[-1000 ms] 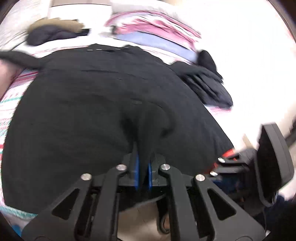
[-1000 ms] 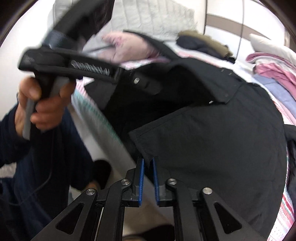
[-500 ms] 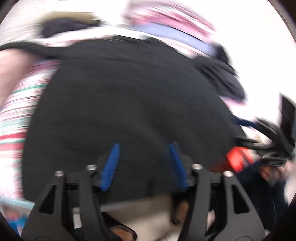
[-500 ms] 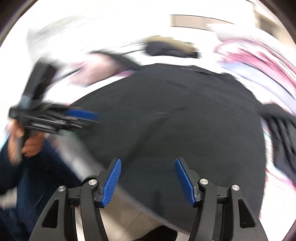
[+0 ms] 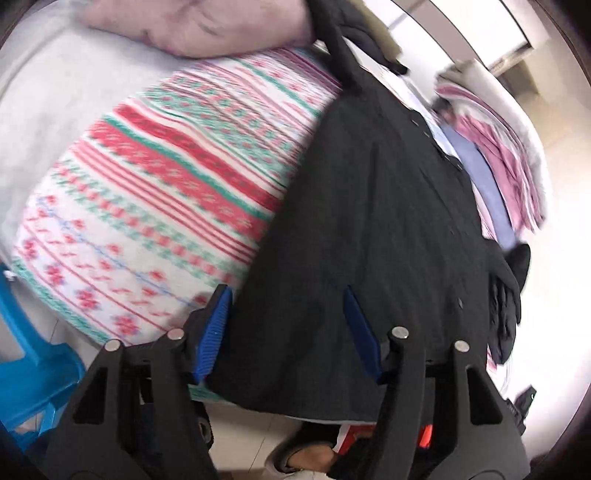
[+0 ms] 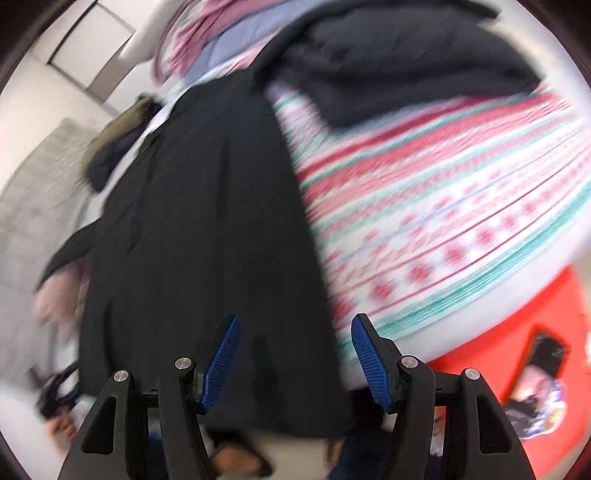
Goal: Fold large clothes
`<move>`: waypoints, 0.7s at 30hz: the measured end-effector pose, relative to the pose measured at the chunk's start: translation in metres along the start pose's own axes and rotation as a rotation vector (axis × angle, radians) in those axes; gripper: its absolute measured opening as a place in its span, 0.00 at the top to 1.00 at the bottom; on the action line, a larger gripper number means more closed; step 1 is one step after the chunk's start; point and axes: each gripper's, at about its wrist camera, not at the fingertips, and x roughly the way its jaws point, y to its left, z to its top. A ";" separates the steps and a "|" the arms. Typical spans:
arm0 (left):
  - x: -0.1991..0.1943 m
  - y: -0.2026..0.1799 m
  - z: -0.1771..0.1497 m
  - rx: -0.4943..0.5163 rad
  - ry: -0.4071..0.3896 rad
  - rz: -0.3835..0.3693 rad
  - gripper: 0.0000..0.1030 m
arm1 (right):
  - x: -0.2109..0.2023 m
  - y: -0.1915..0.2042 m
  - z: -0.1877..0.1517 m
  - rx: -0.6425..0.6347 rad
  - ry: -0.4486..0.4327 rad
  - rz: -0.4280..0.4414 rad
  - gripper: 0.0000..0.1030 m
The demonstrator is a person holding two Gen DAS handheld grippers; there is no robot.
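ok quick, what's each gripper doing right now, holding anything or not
left gripper: open, holding nothing, above the black coat.
right gripper: open, holding nothing, over the same coat's edge.

The black coat (image 5: 369,229) is matt woven cloth with small dull snaps. Under it the patterned blanket (image 5: 155,192) looks soft and fleecy. The gripper pads (image 6: 221,365) are ribbed blue plastic on matt black plastic arms with shiny metal pins.

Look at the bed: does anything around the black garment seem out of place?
A sleeve of the black garment trails out sideways toward the pink pillow. Otherwise it lies flat.
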 end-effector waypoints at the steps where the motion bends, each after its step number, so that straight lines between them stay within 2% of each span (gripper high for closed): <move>1: 0.001 -0.007 -0.002 0.026 -0.009 0.012 0.41 | 0.003 0.003 -0.002 -0.013 0.023 0.019 0.39; 3: 0.004 -0.018 -0.001 0.062 -0.016 0.048 0.50 | 0.008 0.010 -0.007 -0.056 0.028 -0.020 0.42; 4: 0.007 -0.019 -0.001 0.074 -0.016 0.070 0.66 | 0.011 0.014 -0.008 -0.074 0.028 -0.040 0.53; 5: 0.009 -0.021 -0.002 0.082 -0.017 0.100 0.93 | 0.012 0.016 -0.008 -0.081 0.025 -0.046 0.64; 6: 0.009 -0.022 -0.002 0.087 -0.021 0.122 0.92 | 0.013 0.017 -0.007 -0.085 0.011 -0.055 0.85; 7: 0.007 -0.024 -0.003 0.094 -0.035 0.121 0.93 | 0.010 0.017 -0.007 -0.088 -0.012 -0.064 0.89; 11: -0.008 -0.037 -0.011 0.151 -0.114 0.126 0.94 | -0.019 0.024 -0.008 -0.132 -0.167 -0.107 0.94; 17: -0.028 -0.041 -0.043 0.165 -0.150 0.146 0.94 | -0.053 0.022 -0.011 -0.110 -0.321 -0.170 0.95; 19: -0.027 -0.041 -0.047 0.168 -0.155 0.160 0.94 | -0.057 0.028 -0.009 -0.110 -0.350 -0.182 0.95; 21: -0.023 -0.042 -0.046 0.174 -0.148 0.184 0.94 | -0.045 0.043 -0.001 -0.135 -0.336 -0.206 0.95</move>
